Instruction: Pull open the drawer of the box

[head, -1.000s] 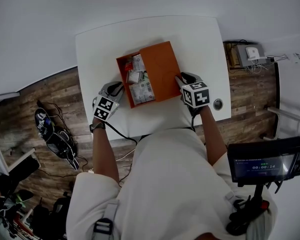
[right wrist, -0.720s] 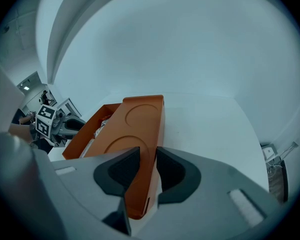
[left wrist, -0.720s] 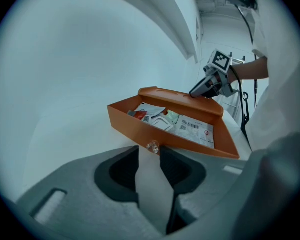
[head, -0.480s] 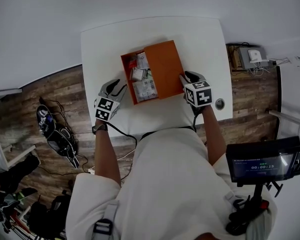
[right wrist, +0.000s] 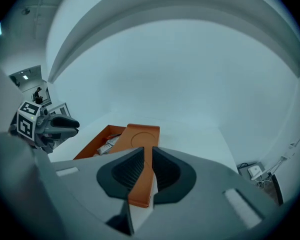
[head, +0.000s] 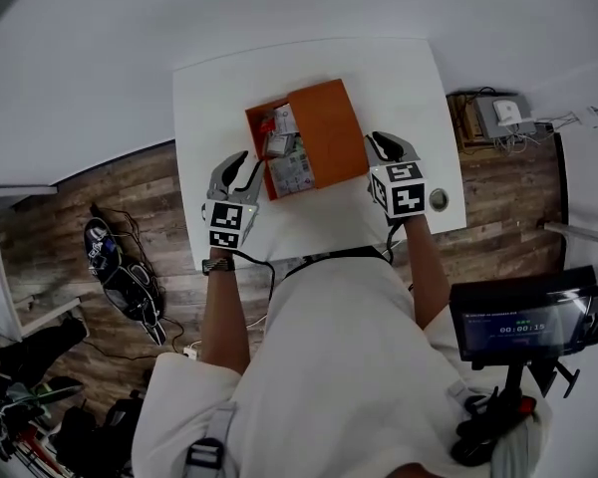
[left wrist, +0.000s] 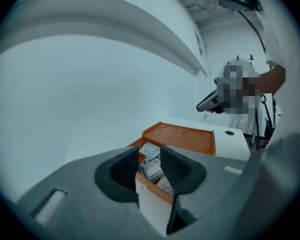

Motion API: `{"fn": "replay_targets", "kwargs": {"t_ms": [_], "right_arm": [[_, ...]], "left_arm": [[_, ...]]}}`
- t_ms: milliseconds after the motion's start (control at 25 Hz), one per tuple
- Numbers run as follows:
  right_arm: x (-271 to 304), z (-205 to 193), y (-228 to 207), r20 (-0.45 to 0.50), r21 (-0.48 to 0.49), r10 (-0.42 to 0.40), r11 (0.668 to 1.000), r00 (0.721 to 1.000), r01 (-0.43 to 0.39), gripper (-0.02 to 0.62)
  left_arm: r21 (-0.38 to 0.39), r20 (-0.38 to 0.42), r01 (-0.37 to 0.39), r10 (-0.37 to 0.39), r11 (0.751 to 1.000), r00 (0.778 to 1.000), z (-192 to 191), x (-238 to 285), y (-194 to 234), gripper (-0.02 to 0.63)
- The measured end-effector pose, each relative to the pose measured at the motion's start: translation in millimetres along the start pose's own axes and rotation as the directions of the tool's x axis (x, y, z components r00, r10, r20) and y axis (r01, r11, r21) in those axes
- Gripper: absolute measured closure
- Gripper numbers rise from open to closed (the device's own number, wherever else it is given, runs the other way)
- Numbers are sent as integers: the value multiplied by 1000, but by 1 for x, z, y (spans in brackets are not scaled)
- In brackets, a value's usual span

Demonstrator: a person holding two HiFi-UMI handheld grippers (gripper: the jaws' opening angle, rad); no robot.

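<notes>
Drawer (head: pixel 282 153) of the orange box (head: pixel 329 132) stands pulled out toward the left of the head view, just above frame centre, on a smooth white rectangular surface (head: pixel 399 78) with rounded corners. The box is flat and matte, like stiff card. In the right gripper view its top (right wrist: pixel 140 134) bears a shallow round embossed ring.

The drawer is a shallow orange tray packed with small white packets (head: pixel 291 167). Their print is too small to read.

The left tool (head: pixel 241 167) hangs at the drawer's lower left corner. Its ribbed dark pads (left wrist: pixel 175 166) are released and wide apart, having just been closing a little, and they grip nothing; the packets show beyond the gap.

The right tool (head: pixel 384 145) sits at the box's right edge. Its jaws have just been closing and leave a narrow slit through which the box's corner shows beyond them, apparently unpressed.

The person's white-clad body hides the surface's near edge.
</notes>
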State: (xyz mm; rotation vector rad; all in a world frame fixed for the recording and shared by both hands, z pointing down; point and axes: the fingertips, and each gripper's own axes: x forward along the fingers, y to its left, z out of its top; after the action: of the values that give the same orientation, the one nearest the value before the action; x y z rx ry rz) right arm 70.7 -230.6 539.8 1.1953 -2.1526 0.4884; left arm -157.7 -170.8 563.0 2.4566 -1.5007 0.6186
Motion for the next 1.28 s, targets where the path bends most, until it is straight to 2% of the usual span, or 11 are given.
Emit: {"fn": "replay_targets", "kwargs": {"t_ms": [80,240,320,560,800,1120,1280], "right_arm": [[-18,8,2,44,-3,-17,1000,999,17,549],[-63,30,17,148,-16,-47,999,988,50,569],[-82,40,23,191,-32,-59,997,980,66,578],[-140,60,40,298,-51,-80,994,951,100,584],[-186,78,57,394,-55,-86,992,915,117,592],[-225,116,60,502,-106,-35,989,864,101,594],[-236,131,54,527,-141,-8,985,850,97,594]], "left_arm": [[29,35,-21,20,999,999,22,-8,-9,484],[118,108,-7,-6,993,994,64,-35,-37,503],[136,148,-17,-3,991,989,84,-43,-45,521],[113,255,-53,22,992,967,139,-81,-64,599],[123,297,-86,46,989,954,171,-119,-78,600],[100,305,-186,148,977,941,206,-145,-84,600],[92,318,-221,182,971,931,226,-150,-82,600]]}}
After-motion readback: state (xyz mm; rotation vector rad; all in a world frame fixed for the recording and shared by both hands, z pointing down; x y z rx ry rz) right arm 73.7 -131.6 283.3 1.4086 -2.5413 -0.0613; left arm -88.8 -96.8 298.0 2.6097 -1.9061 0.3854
